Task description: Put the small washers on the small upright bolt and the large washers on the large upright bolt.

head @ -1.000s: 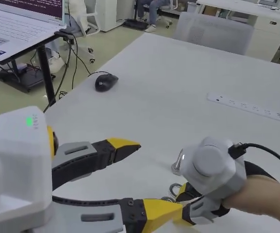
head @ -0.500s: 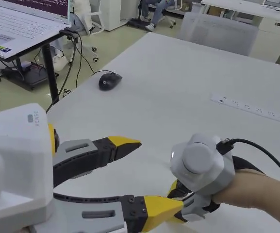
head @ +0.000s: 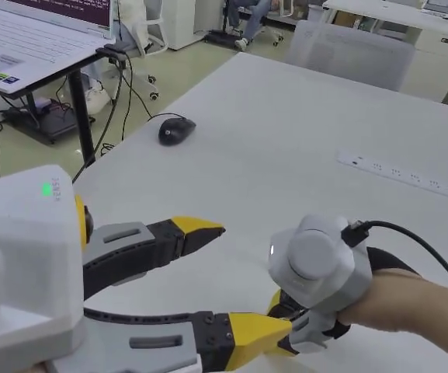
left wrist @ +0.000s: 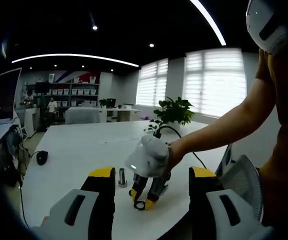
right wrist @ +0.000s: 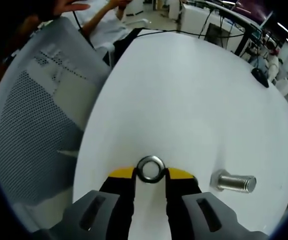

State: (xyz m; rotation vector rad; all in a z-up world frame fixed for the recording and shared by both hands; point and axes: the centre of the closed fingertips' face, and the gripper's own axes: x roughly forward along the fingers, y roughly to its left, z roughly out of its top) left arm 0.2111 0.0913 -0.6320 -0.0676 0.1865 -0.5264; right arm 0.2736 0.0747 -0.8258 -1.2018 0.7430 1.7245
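Observation:
My right gripper (right wrist: pixel 150 175) is shut on a metal washer (right wrist: pixel 150 169), pinched by the rim between the yellow tips. A steel bolt (right wrist: pixel 232 182) stands on the white table (right wrist: pixel 183 90) just to one side of it. In the left gripper view the right gripper (left wrist: pixel 143 200) hangs tips-down with the washer (left wrist: pixel 140 205) just above the table, next to the upright bolt (left wrist: pixel 122 177). My left gripper (left wrist: pixel 152 172) is open and holds nothing. In the head view the left gripper (head: pixel 247 284) is near me, and the right gripper (head: pixel 286 305) hides the bolt.
A black mouse (head: pixel 175 130) lies on the table's left side and a white power strip (head: pixel 402 172) at the far right. A laptop (head: pixel 22 39) stands on a side stand to the left. A mesh chair (right wrist: pixel 34 125) is at the table edge.
The right gripper has moved a little left and toward me, and it now covers the bolt and the loose washers that showed a second ago. The left gripper stays open.

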